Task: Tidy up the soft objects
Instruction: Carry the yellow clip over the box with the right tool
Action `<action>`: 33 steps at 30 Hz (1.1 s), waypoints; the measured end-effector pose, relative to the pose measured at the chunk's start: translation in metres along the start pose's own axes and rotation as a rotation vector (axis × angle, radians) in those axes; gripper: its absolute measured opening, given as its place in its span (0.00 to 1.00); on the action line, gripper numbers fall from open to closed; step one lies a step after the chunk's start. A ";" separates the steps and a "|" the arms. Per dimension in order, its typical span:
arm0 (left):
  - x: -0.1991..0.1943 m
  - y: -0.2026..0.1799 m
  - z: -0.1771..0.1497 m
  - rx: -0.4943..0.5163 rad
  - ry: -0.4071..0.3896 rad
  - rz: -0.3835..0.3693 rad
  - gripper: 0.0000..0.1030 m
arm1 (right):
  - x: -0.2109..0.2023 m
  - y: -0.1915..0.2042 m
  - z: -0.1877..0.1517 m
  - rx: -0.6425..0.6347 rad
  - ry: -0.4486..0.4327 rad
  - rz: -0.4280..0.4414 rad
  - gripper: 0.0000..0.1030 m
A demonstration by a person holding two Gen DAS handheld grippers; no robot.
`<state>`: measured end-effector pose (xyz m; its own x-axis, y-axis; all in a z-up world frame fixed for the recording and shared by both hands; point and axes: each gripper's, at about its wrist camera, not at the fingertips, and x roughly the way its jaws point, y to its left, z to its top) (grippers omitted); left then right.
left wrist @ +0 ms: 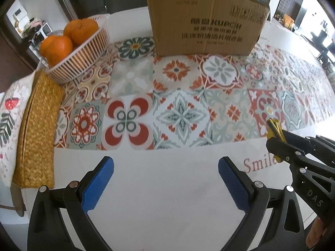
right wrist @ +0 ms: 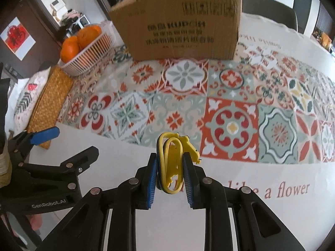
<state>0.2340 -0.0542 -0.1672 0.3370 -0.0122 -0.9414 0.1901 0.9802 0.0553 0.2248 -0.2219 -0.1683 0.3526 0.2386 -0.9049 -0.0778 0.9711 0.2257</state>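
Note:
My right gripper is shut on a small yellow soft object with looped straps, held above the table's white front part. The same yellow object shows at the right of the left wrist view, in the right gripper. My left gripper is open and empty over the white cloth; one of its blue pads shows at the left of the right wrist view. An open cardboard box stands at the back of the table, also in the right wrist view.
A white basket of oranges stands at the back left, seen too in the right wrist view. A woven straw mat and a printed cushion lie at the left edge. The patterned tablecloth covers the middle.

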 end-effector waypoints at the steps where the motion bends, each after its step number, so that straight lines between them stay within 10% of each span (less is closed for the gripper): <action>1: -0.003 0.000 0.003 -0.001 -0.010 -0.001 0.99 | -0.004 0.000 0.003 0.002 -0.015 -0.001 0.24; 33: -0.068 0.012 0.105 -0.006 -0.286 0.021 1.00 | -0.067 0.000 0.102 0.018 -0.316 -0.002 0.24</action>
<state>0.3104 -0.0626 -0.0670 0.5877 -0.0464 -0.8077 0.1749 0.9820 0.0708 0.2960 -0.2387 -0.0710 0.6250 0.2195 -0.7491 -0.0611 0.9705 0.2334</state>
